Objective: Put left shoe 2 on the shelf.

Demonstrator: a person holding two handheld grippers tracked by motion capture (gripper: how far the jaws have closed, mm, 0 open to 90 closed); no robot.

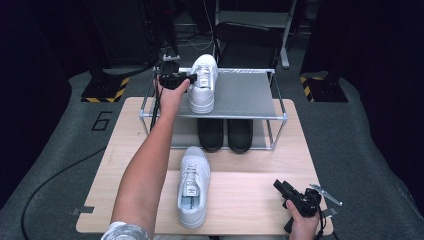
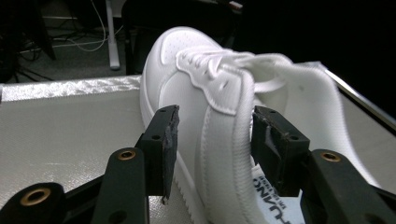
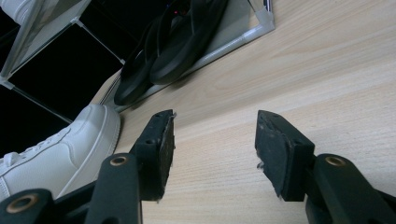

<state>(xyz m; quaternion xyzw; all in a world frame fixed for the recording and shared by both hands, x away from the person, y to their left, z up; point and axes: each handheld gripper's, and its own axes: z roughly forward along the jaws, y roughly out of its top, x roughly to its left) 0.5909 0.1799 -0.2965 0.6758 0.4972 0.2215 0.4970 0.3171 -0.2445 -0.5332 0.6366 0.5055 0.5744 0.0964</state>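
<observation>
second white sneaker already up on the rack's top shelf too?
No, in the high view one white sneaker stands on the top shelf, while the other white sneaker lies on the wooden table.

Floor mat point(image 1: 60, 130) left of the table: large digit "6". White sneaker point(image 2: 210, 93) on the rack's top shelf: insole print cut off, reads roughly "HUANG". Tongue label on the table sneaker point(image 1: 192, 187): too small to read.

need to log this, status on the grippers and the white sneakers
Left gripper open around sneaker on top shelf, pads off its side wall. Right gripper open, empty, over table. Second sneaker waiting on table. Nothing in the way.
</observation>
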